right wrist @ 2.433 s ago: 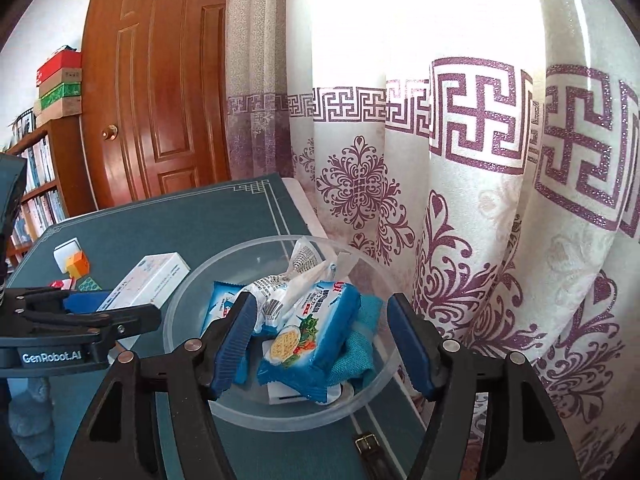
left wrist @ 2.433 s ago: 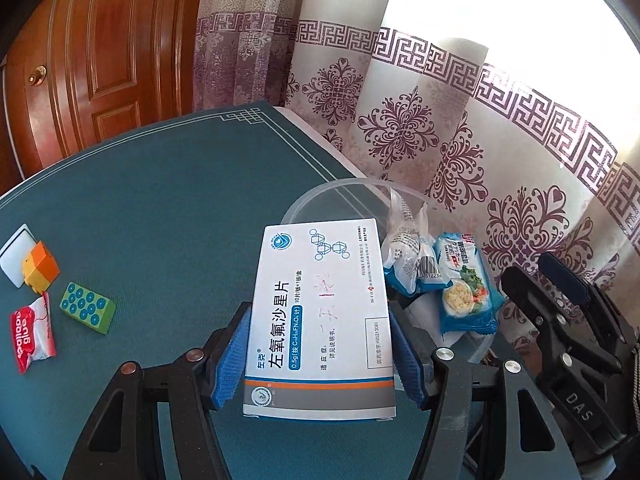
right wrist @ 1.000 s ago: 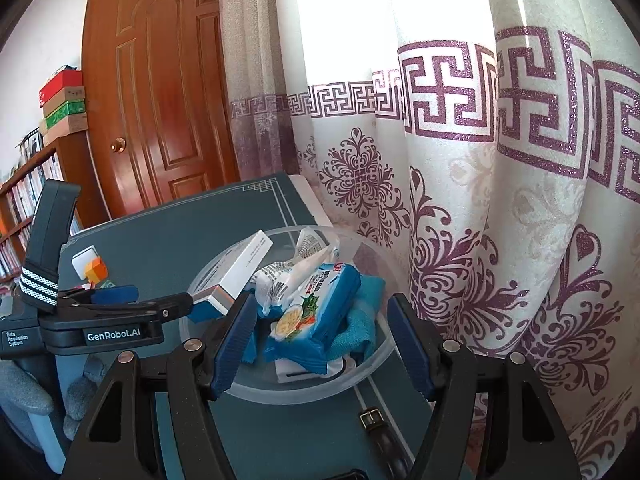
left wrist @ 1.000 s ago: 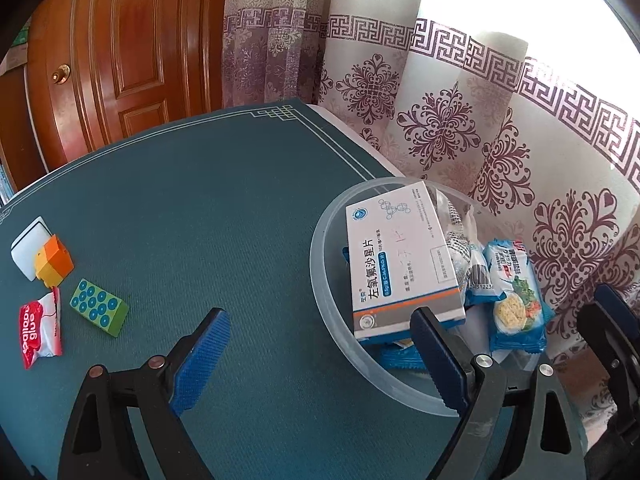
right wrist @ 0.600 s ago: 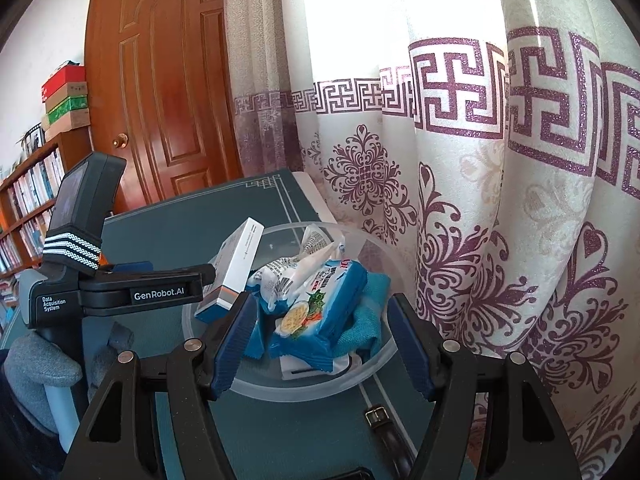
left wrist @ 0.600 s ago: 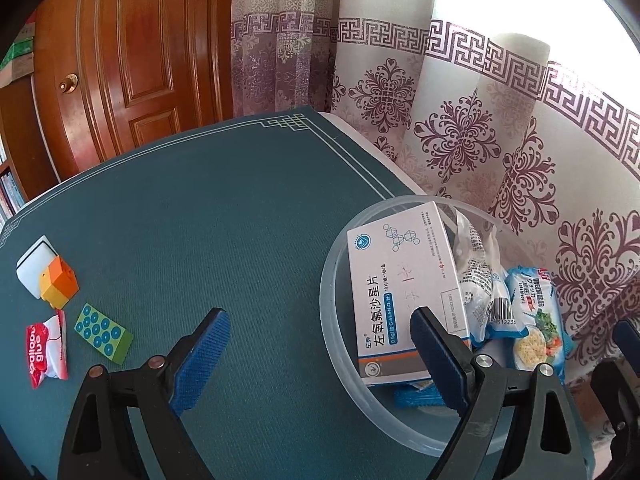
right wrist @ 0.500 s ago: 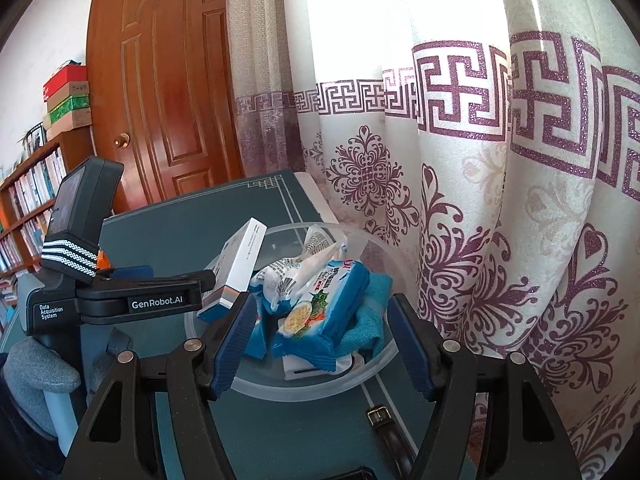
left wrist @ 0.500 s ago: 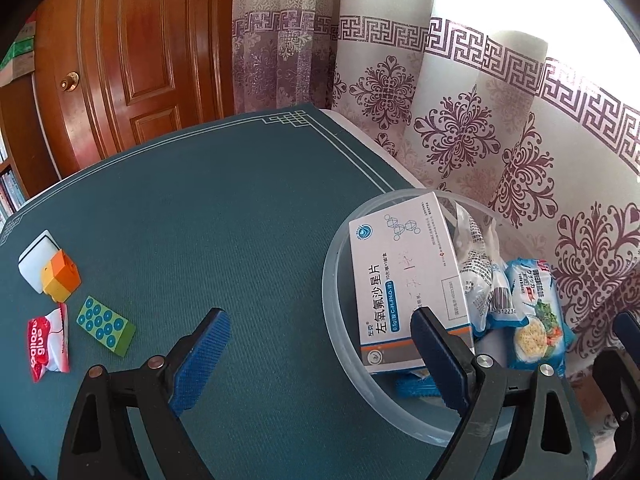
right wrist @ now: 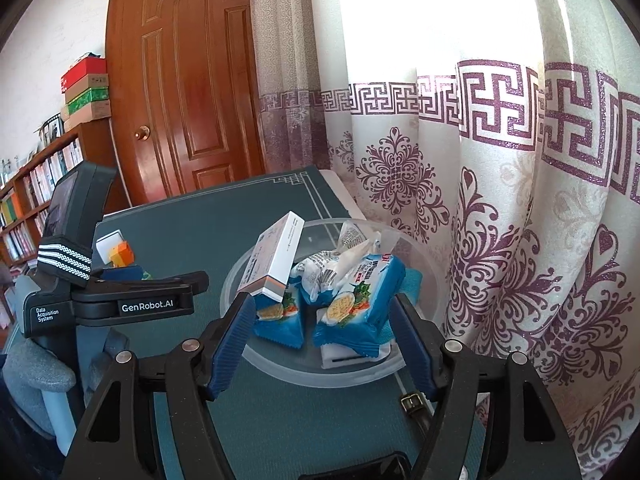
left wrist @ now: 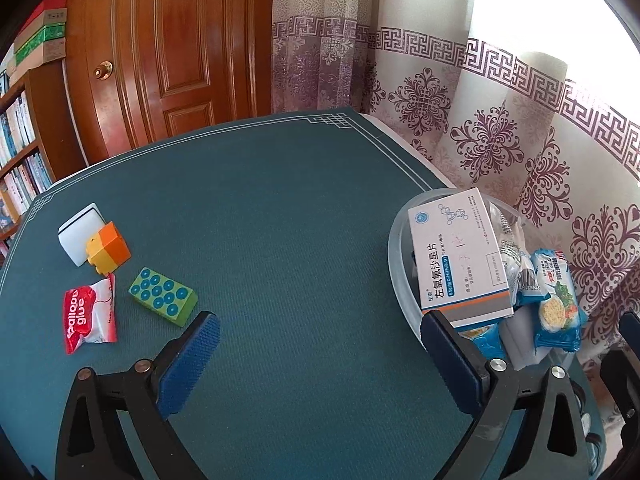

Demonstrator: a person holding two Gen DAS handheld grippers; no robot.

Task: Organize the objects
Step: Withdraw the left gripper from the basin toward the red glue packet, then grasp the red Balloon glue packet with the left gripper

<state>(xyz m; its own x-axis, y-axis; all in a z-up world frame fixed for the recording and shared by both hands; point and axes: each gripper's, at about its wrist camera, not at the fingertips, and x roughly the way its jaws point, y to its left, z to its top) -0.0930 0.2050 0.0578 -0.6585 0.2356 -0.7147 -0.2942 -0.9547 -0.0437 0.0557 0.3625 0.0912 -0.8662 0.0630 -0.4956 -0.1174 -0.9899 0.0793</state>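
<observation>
A wooden door [left wrist: 168, 48] and patterned curtain [left wrist: 500, 128] bordered the green surface [left wrist: 280, 220], bare across its middle. At its right edge a clear bowl [left wrist: 400, 240] held a white box [left wrist: 460, 260] and snack packets [left wrist: 556, 300]. Toy blocks [left wrist: 162, 296] lay far left. The left claw [left wrist: 320, 360], just opened wide, gripped nothing; the right claw [right wrist: 324, 344] stood half open, empty.
</observation>
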